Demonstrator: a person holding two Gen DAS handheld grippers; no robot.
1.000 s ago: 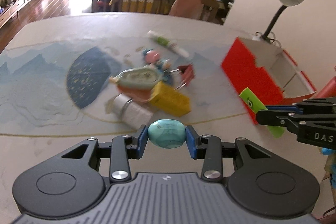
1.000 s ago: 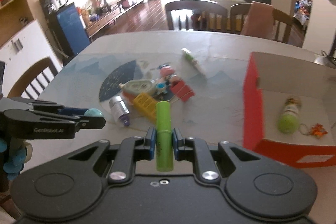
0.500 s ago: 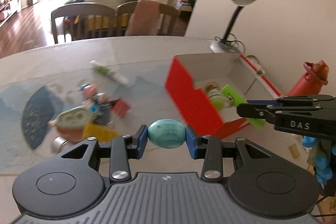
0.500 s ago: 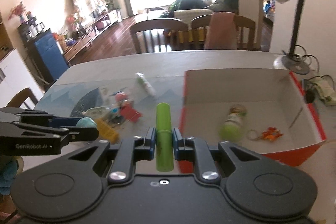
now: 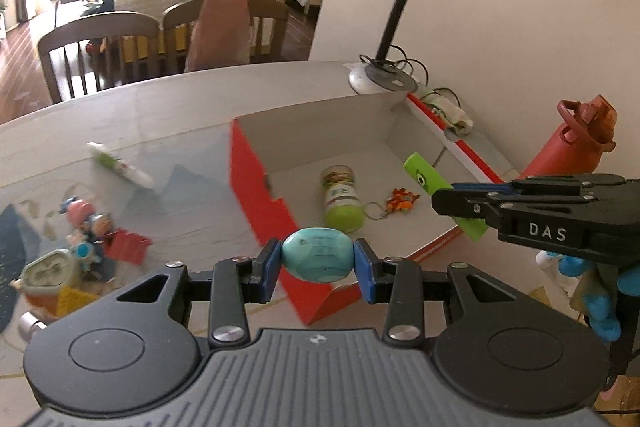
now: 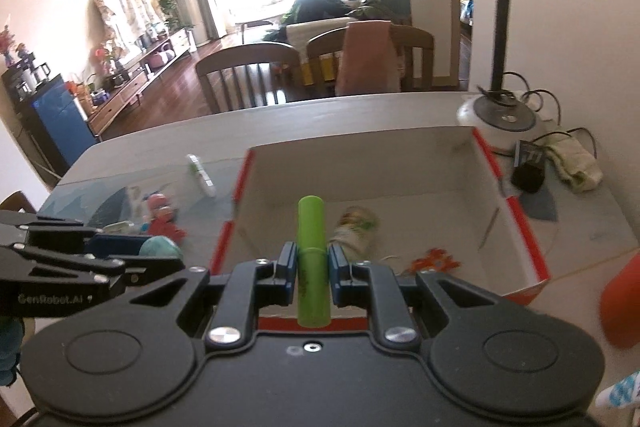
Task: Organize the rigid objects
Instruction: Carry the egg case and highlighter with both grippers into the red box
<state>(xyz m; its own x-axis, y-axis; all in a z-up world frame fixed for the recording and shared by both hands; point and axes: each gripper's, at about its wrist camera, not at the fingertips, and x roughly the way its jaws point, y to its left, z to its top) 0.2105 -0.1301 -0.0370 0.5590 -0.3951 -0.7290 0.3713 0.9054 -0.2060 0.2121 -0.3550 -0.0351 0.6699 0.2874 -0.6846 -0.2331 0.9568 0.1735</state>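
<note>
My left gripper [image 5: 317,263] is shut on a turquoise egg-shaped object [image 5: 318,259], held above the near left corner of the red box [image 5: 256,195]. My right gripper [image 6: 313,269] is shut on a green tube [image 6: 312,259], which hangs over the box's near edge [image 6: 532,255]. In the left wrist view the right gripper [image 5: 460,199] enters from the right with the green tube [image 5: 424,175] sticking out over the box. Inside the box lie a green-capped bottle [image 5: 342,195] and an orange keychain [image 5: 402,199]. The left gripper [image 6: 160,251] shows at the left of the right wrist view.
Left of the box lies a pile of small toys [image 5: 88,239] and a white-green tube [image 5: 120,169]. A desk lamp [image 5: 384,67] with cables stands behind the box, a red bottle [image 5: 568,143] at its right. Chairs [image 5: 100,51] line the table's far side.
Both grippers have swung to the right, away from the toy pile and over to the red box, each keeping its object. The box interior has come into view.
</note>
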